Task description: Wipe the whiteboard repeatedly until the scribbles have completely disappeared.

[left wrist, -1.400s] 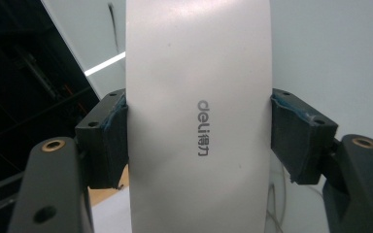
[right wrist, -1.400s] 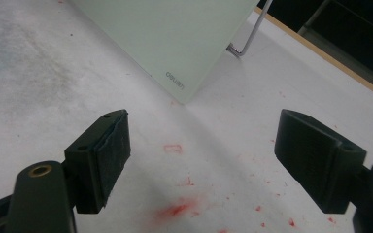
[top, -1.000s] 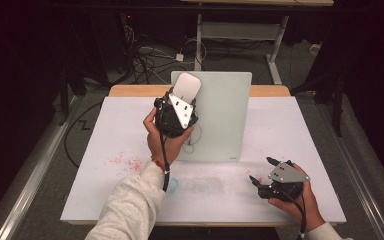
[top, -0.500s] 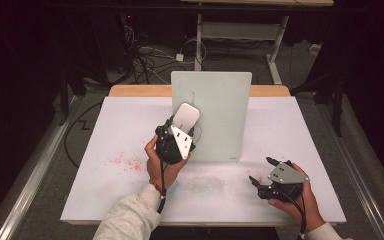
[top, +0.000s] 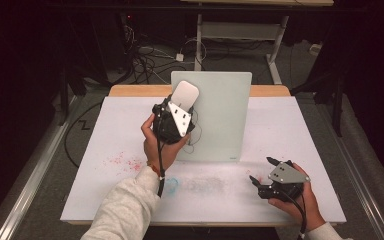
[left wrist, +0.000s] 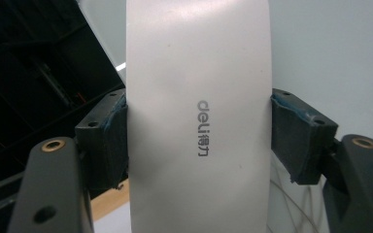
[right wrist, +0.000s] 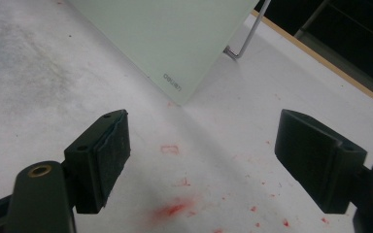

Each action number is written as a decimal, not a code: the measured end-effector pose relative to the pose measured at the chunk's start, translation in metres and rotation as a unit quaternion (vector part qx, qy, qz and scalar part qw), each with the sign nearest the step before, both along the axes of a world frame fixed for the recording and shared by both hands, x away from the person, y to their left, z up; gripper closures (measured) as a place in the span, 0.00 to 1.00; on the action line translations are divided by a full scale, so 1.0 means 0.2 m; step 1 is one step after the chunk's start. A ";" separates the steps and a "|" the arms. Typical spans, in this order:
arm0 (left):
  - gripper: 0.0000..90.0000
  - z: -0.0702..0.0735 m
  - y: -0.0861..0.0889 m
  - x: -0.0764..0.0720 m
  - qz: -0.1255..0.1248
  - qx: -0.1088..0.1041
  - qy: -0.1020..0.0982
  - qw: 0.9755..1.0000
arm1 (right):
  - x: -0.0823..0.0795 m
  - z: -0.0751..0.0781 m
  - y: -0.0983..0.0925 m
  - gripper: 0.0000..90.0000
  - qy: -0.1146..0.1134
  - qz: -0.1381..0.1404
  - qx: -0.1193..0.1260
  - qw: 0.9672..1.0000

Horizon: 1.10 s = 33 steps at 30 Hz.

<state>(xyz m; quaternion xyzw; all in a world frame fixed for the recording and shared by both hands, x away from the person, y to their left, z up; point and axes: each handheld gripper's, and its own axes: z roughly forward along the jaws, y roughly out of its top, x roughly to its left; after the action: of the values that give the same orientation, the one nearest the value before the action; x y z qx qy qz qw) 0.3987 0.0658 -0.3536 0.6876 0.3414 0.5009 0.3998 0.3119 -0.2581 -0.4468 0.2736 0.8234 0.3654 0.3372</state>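
High view places the left hand-held gripper (top: 176,116) raised over the worktop (top: 105,150), its jaws clamped on the long sides of a white deli eraser (top: 185,93) held against the pale-green glass board (top: 220,115). That edge grip likely leaves one broad face free to rub the board. The board leans back on a wire stand (right wrist: 245,39), which tilts its face toward the person. The right hand-held gripper (top: 262,172) rests low near the front edge, jaws spread wide and empty, seemingly parked out of the way. Red smudges (right wrist: 172,209) mark the worktop. Any writing on the board is too faint to tell, and the eraser's far face is hidden.
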 end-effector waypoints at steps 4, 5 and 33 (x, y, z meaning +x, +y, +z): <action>0.32 0.05 0.00 0.02 0.000 0.003 -0.003 1.000 | 0.00 0.00 0.00 0.23 -0.002 0.002 -0.001 1.000; 0.32 0.05 0.00 0.02 0.000 0.002 -0.003 1.000 | 0.00 0.00 0.00 0.23 -0.002 0.003 -0.001 1.000; 0.32 -0.30 -0.07 -0.12 -0.032 0.076 0.019 0.996 | -0.01 -0.01 0.02 0.23 0.005 0.002 -0.004 1.000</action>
<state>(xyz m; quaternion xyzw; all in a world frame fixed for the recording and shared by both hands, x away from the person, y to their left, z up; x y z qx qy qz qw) 0.3755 0.0524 -0.4133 0.7361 0.2871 0.4993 0.3555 0.3103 -0.2550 -0.4481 0.2721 0.8270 0.3615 0.3337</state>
